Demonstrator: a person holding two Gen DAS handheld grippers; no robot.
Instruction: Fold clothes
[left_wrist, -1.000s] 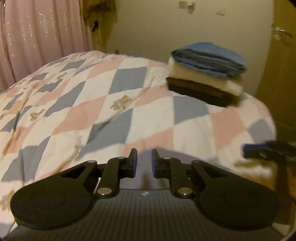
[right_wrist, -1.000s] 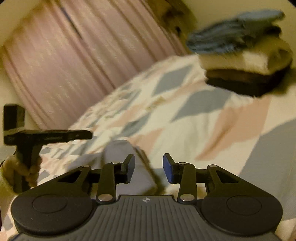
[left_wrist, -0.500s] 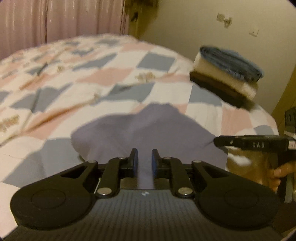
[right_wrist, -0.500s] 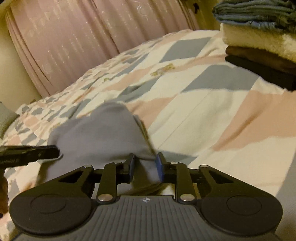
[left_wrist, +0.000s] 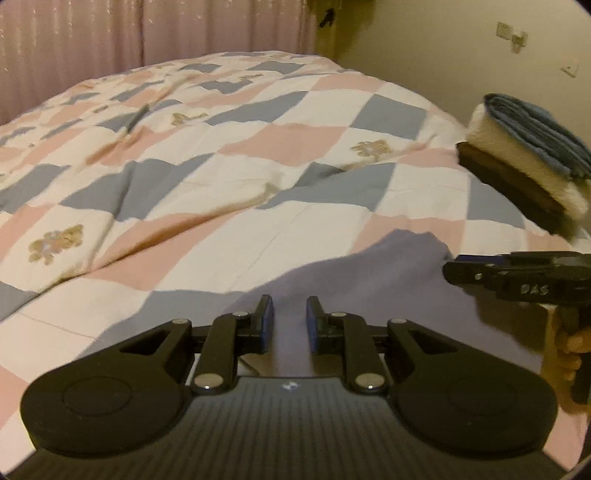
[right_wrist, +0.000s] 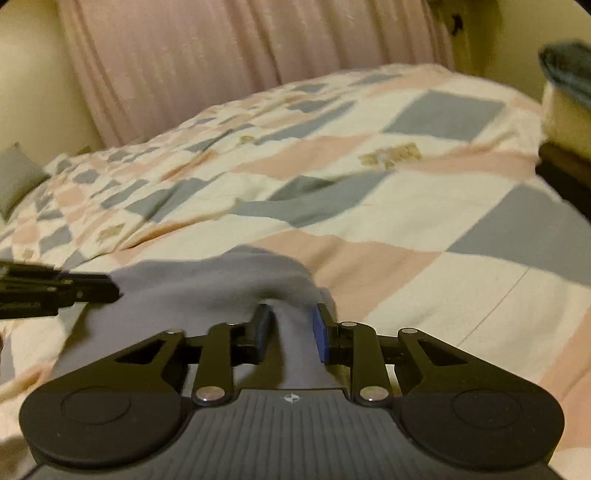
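Laying-out step. Grey garment (left_wrist: 369, 295) on the checked quilt (left_wrist: 258, 192), near the folded stack (left_wrist: 528, 155). Left gripper (left_wrist: 290, 321) and right gripper (right_wrist: 291, 332) each pinch its cloth. Next move, judged: spread it flat, then release.

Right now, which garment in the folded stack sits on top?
The blue garment is on top of the folded stack. The cream fleecy one lies directly beneath it, and the dark brown one is at the bottom, on the quilt.
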